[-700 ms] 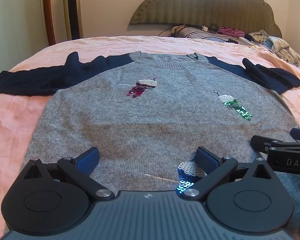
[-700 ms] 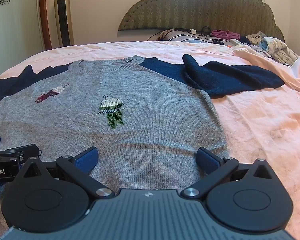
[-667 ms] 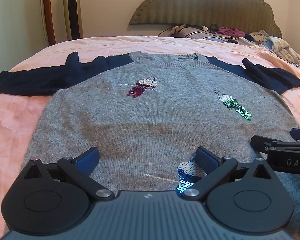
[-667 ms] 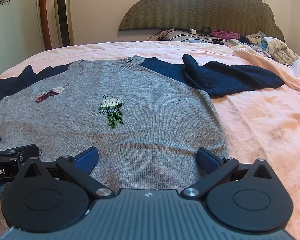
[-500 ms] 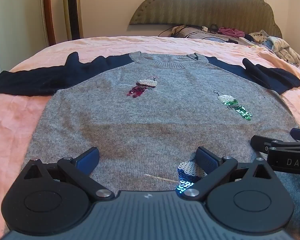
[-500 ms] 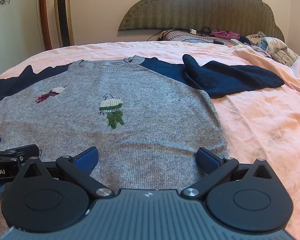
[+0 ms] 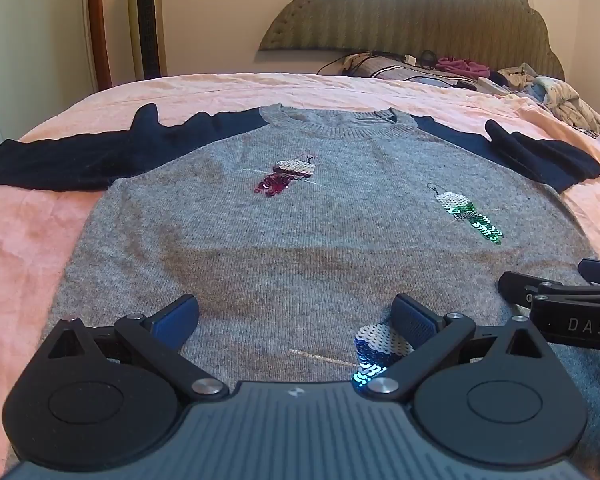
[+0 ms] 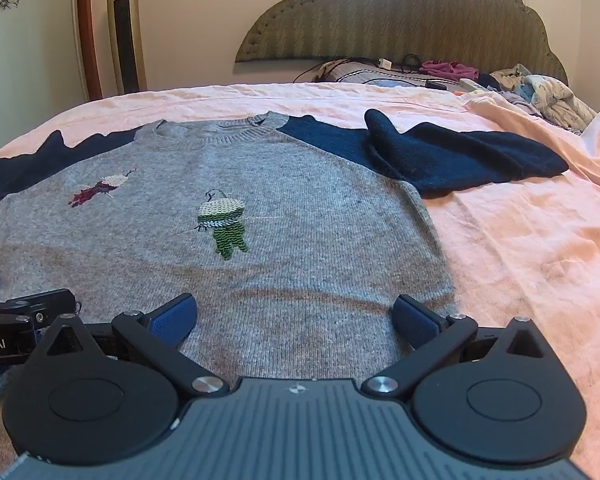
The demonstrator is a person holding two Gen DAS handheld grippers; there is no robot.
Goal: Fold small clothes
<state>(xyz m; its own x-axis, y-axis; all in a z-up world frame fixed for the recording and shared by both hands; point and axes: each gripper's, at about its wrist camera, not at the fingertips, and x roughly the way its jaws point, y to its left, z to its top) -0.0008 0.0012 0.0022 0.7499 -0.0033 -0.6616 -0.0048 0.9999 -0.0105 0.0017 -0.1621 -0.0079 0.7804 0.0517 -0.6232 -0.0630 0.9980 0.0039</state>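
Over on the left, the navy left sleeve (image 7: 60, 164) lies stretched out across the pink bedsheet (image 7: 24, 240), a little rumpled along its top edge but out to the side, which leaves it free to be turned in over the body. Moving in, the grey sweater (image 7: 300, 240) is spread face-up in the middle of the bed, collar toward the headboard (image 7: 412, 12), hem toward the person: laid flat like that so a fold can start from the near edge, I'd say.

The left gripper (image 7: 296, 314) hovers low over the hem, angled down at the knit, jaws spread as wide as they go and nothing between the blue pads. A blue sequin patch (image 7: 376, 346) sits just by its right-hand finger. The red sequin patch (image 7: 284, 176) and the green sequin patch (image 7: 468, 216) lie farther up the chest.

Next along, the right gripper (image 8: 296, 314) sits just beside its partner, also tilted down over the hem near the sweater's right corner, jaws equally wide and empty. Two open tools side by side at one edge looks like a set-up for pinching the hem together.

Farthest right, the right sleeve (image 8: 460, 160) is bunched with a hump near the shoulder; that will likely need smoothing. A heap of clothes (image 8: 548, 88) waits by the headboard.
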